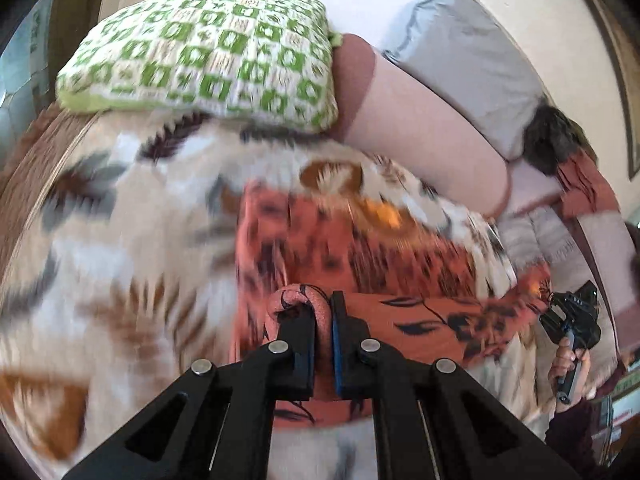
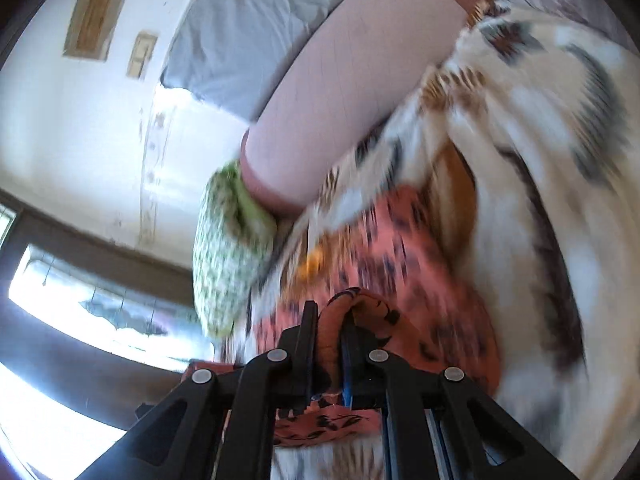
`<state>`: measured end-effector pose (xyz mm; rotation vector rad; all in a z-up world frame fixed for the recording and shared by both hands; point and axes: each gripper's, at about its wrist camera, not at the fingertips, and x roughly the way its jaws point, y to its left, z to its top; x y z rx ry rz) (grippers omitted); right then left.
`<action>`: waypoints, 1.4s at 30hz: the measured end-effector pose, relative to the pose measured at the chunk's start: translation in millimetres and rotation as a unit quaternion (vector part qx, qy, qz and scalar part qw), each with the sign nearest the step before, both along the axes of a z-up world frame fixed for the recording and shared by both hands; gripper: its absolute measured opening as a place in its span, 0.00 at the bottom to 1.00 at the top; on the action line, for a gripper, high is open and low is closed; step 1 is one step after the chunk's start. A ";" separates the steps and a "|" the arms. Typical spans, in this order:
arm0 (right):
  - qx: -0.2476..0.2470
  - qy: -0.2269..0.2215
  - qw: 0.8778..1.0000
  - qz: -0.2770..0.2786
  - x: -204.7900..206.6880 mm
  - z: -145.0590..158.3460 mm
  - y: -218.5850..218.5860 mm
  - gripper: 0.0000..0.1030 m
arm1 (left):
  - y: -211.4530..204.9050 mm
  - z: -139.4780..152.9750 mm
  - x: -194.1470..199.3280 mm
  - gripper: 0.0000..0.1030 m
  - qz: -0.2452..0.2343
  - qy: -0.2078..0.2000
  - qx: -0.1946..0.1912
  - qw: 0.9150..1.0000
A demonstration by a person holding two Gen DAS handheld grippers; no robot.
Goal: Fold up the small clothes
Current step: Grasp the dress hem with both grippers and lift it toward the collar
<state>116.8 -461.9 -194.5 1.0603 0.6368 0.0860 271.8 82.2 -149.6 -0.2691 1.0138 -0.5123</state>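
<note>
Left tool [image 1: 323,312] and right tool [image 2: 329,320] each pinch the orange garment [image 1: 400,264].

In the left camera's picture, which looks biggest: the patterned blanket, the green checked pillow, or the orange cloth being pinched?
1. Patterned blanket
2. Orange cloth, green checked pillow: look alike in size; the cloth is nearer, so unsure.

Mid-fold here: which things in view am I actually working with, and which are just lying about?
In play:
orange patterned garment
left gripper, shut on it
right gripper, shut on it

Lying about:
leaf-print blanket underneath
green checked pillow
pink bolster
grey pillow
</note>
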 end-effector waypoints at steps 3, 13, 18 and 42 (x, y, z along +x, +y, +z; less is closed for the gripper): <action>0.000 0.008 1.000 -0.025 66.9 -7.6 -20.8 0.10 | -20.1 -12.2 69.8 0.06 0.021 0.001 0.015 1.000; 0.097 0.117 0.986 -0.071 174.1 -108.9 -60.7 0.17 | -16.2 -87.7 150.7 0.11 0.092 0.047 -0.030 0.994; 0.066 0.046 0.990 -0.118 123.0 -78.3 -79.9 0.78 | 11.0 -53.5 122.7 0.22 0.104 -0.012 -0.103 0.989; -0.320 0.145 0.929 0.115 275.5 -60.8 218.7 0.78 | -15.9 -108.7 44.6 0.80 0.153 0.052 0.063 0.985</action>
